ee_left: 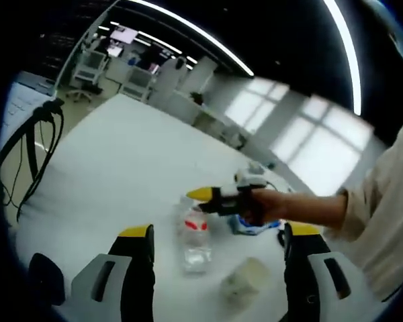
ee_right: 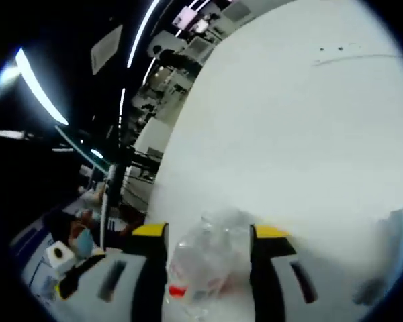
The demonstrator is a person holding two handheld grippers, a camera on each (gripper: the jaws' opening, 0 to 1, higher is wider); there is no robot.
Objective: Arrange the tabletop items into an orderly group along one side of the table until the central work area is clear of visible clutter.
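Gripping: right gripper (ee_right: 208, 251) closing on clear plastic bottle (ee_right: 205, 265), red label showing, jaws pressing both sides for carrying to the group
Bottle location: standing on white desk (ee_left: 121, 168), mid-area, under right gripper (ee_left: 201, 194)
Waiting: left gripper (ee_left: 218, 235) hanging open and empty, jaws wide apart, near bottle (ee_left: 195, 238)
Lying nearby: pale box (ee_left: 245, 278), blue-white item (ee_left: 245, 227) behind the hand (ee_left: 265, 204), needing grouping too
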